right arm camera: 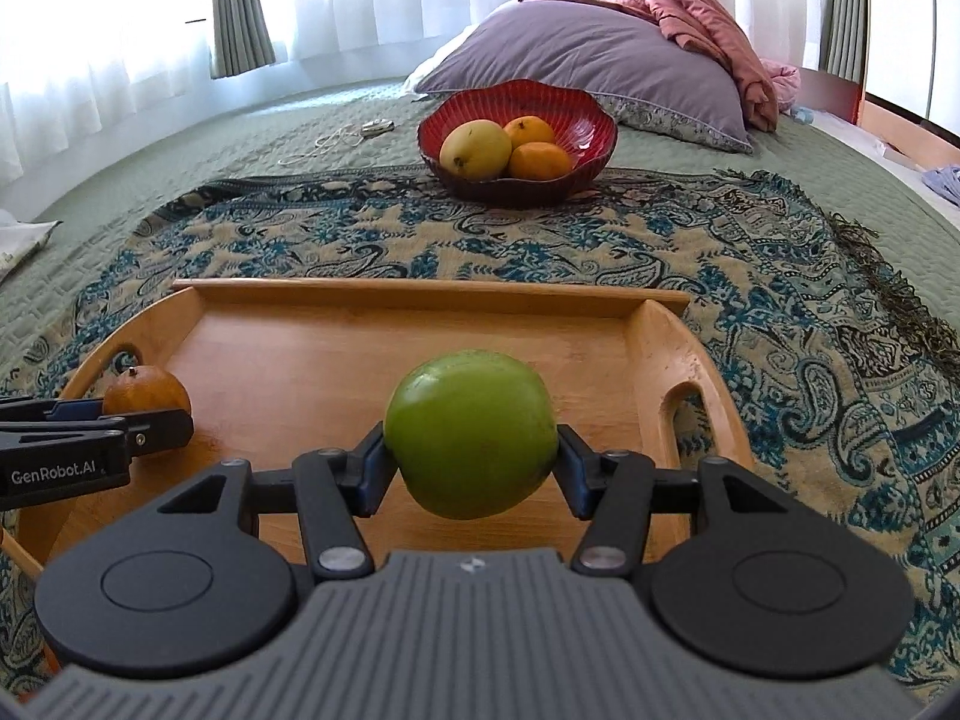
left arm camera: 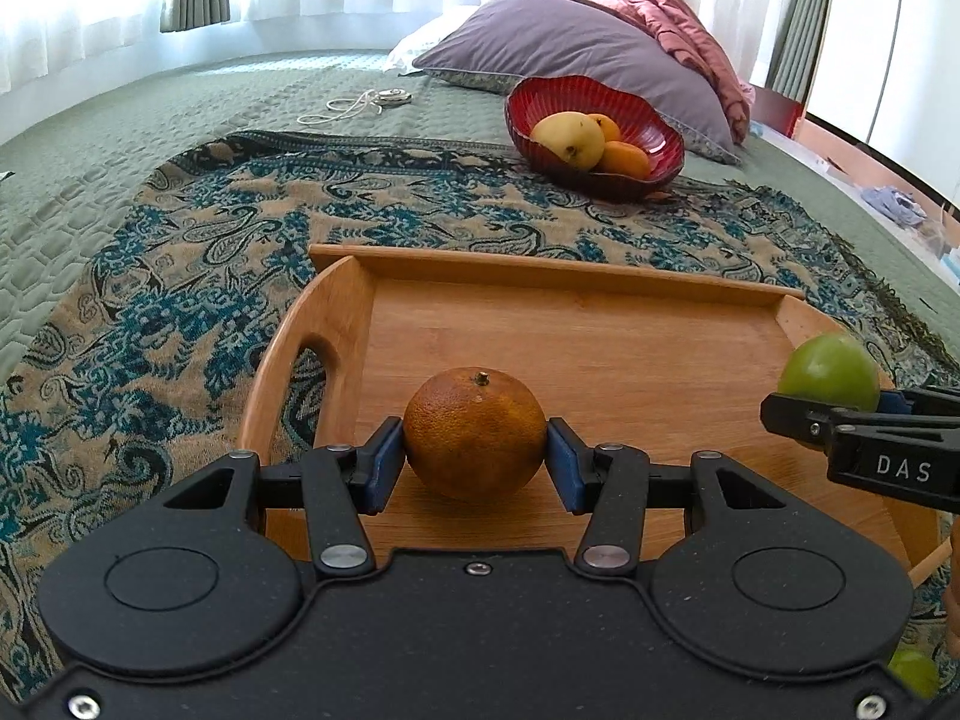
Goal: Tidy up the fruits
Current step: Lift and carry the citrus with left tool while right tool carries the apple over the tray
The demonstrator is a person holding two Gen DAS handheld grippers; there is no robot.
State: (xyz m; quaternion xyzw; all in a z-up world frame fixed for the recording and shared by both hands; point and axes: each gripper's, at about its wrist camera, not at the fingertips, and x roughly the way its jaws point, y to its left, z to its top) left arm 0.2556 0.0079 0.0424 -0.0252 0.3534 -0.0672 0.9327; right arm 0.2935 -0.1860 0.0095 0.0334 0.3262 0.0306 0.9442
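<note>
My left gripper (left arm camera: 474, 450) is shut on a dark orange (left arm camera: 474, 433) and holds it low over the left part of a wooden tray (left arm camera: 630, 336). My right gripper (right arm camera: 471, 456) is shut on a green apple (right arm camera: 471, 433) over the tray (right arm camera: 336, 348). Each gripper shows in the other's view: the right one (left arm camera: 840, 414) with the apple (left arm camera: 831, 369), the left one (right arm camera: 150, 420) with the orange (right arm camera: 147, 391). A red bowl (right arm camera: 576, 120) beyond the tray holds a yellow mango (right arm camera: 476, 150) and two oranges (right arm camera: 540, 161).
The tray and bowl (left arm camera: 660, 132) lie on a blue paisley cloth (left arm camera: 210, 276) on a green quilted bed (left arm camera: 120, 120). A purple pillow (left arm camera: 576, 42) and pink bedding (left arm camera: 678, 12) lie behind the bowl. A white cord (left arm camera: 348, 105) lies far left. Another green fruit (left arm camera: 912, 672) shows at the lower right.
</note>
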